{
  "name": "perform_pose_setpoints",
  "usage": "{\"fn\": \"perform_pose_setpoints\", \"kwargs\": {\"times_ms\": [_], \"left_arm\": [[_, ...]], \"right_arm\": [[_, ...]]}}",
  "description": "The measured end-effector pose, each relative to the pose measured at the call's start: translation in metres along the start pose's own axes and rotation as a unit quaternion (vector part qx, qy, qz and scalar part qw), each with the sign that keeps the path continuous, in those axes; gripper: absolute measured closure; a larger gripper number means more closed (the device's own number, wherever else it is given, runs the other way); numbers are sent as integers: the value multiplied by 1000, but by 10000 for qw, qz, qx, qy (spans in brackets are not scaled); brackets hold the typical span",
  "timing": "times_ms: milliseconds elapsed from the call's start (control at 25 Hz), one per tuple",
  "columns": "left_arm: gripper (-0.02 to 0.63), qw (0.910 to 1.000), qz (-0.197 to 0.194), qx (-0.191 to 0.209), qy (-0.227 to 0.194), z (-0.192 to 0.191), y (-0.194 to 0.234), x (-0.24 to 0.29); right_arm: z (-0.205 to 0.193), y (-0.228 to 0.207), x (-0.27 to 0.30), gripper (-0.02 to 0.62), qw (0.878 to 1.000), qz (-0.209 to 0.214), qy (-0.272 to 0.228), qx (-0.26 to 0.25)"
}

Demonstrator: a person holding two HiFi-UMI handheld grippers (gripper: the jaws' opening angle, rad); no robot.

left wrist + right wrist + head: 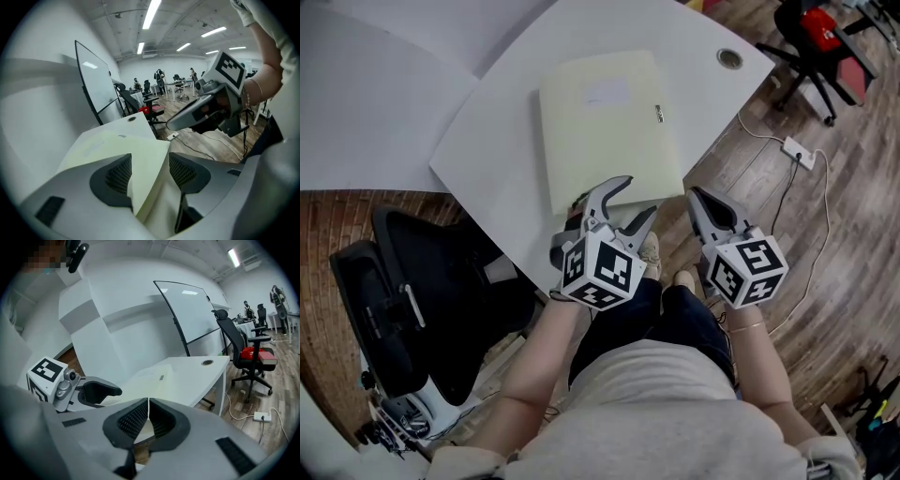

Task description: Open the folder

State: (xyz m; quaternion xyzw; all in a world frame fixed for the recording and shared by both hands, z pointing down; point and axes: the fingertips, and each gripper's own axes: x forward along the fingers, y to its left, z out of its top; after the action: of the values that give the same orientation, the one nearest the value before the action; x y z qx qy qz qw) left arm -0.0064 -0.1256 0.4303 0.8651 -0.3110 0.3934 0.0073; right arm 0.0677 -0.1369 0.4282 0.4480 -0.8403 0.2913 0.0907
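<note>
A pale yellow folder (pixel 605 127) lies closed on the white table (pixel 506 131), with a white label and a small metal clasp (pixel 658 113) at its right edge. My left gripper (pixel 636 199) is at the folder's near edge with its jaws wide apart. In the left gripper view the near corner of the folder's cover (pixel 140 154) stands between the jaws, and the pads do not press on it. My right gripper (pixel 698 197) hangs just right of it, off the table's edge, shut with nothing in it (pixel 148 404).
A cable hole (pixel 729 58) sits in the table's far right corner. A black office chair (pixel 412 281) stands to the left and a red-seated chair (pixel 820 37) at the far right. A power strip (pixel 797 150) with cables lies on the wood floor.
</note>
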Motion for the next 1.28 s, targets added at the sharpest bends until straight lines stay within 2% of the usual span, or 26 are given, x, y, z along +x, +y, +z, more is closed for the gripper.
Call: {"fn": "perform_pose_setpoints", "kwargs": {"times_ms": [200, 640, 720, 880, 1280], "left_arm": [[357, 9965, -111, 795, 233, -3, -8, 11], [357, 9913, -156, 1188, 546, -12, -9, 27], [357, 9892, -46, 1360, 541, -11, -8, 28], [357, 9797, 42, 1891, 668, -12, -8, 34], [383, 9808, -199, 1833, 636, -13, -12, 37]], "right_arm": [[-1, -5, 1, 572, 10000, -42, 20, 53], [-8, -10, 3, 572, 9998, -124, 61, 157], [-10, -11, 4, 572, 9997, -134, 72, 170], [-11, -15, 4, 572, 9996, -168, 87, 192], [-12, -18, 8, 572, 9995, -200, 117, 227]]}}
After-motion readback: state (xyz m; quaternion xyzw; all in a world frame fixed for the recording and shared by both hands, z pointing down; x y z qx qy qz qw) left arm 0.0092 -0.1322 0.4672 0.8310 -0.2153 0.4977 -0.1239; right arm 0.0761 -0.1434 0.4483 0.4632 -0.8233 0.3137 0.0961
